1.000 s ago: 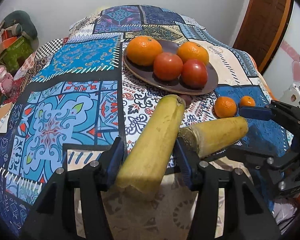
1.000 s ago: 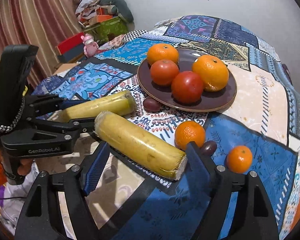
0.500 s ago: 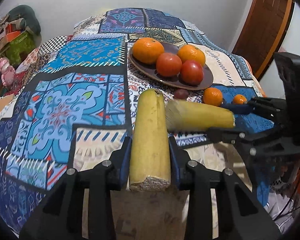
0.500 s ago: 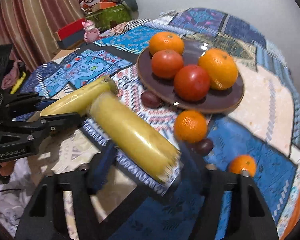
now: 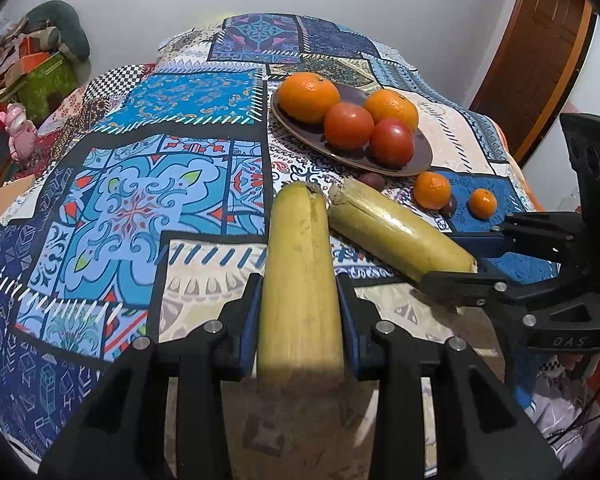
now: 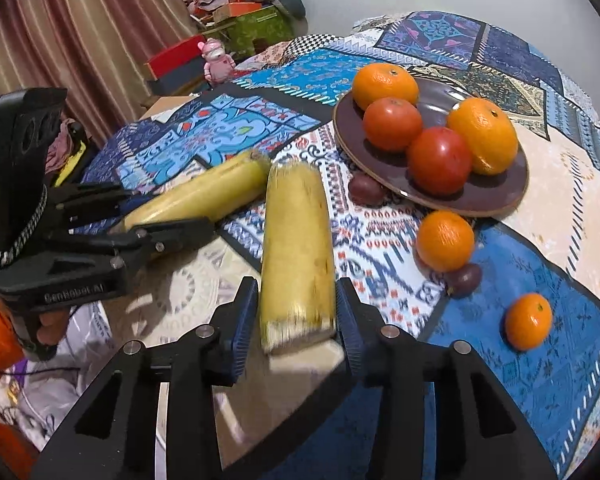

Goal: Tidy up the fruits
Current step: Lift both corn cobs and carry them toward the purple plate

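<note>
Holding a yellow banana piece tight, the left gripper has its blue pads pressed on both sides of it. The piece sticks out past the jaws and points toward the brown plate.

The right gripper has a second banana piece between its jaws. Its jaws are closing. The right pad touches the peel, and a thin gap shows at the left pad. The picture there is a bit blurry.

The far ends of both pieces come close together, just in front of the jaws.

Past the jaws, the plate sits on the patterned cloth. It holds two oranges and two tomatoes.

To the right of the right jaws, off the plate, lie a small orange and a smaller one. A dark purple fruit lies between them, touching the first. Another dark fruit lies by the plate's near edge.
</note>
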`<action>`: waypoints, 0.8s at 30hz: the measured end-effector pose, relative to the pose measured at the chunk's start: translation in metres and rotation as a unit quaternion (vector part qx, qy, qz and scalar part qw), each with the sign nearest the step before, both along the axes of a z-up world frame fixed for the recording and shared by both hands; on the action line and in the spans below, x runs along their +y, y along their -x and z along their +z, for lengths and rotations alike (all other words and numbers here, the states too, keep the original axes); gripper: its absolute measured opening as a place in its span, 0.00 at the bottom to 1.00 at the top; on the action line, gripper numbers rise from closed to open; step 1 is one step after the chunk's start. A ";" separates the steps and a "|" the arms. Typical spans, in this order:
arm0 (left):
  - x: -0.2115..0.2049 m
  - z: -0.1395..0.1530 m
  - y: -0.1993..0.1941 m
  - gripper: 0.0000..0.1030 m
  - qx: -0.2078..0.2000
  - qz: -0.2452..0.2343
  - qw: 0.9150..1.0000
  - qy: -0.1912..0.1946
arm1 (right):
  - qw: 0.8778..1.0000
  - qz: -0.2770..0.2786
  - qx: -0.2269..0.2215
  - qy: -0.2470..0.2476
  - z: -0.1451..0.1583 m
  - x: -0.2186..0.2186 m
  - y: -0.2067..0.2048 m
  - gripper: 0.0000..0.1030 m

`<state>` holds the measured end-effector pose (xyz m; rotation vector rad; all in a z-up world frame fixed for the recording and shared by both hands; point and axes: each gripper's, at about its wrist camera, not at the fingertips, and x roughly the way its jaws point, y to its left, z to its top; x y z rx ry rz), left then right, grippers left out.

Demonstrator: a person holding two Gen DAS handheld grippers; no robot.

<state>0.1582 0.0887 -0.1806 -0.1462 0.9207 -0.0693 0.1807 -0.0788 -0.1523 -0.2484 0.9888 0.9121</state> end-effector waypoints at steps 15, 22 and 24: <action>-0.003 -0.006 -0.017 0.34 -0.011 -0.006 1.000 -0.010 | 1.000 -0.020 -0.007 -0.005 -0.007 0.019 -0.013 0.35; -0.001 0.008 -0.016 0.34 -0.023 -0.004 1.000 -0.006 | 0.999 -0.034 -0.019 -0.028 0.008 0.009 -0.010 0.35; -0.001 0.014 -0.016 0.34 -0.028 -0.004 1.000 -0.003 | 0.998 -0.038 -0.030 -0.030 0.014 0.006 -0.010 0.35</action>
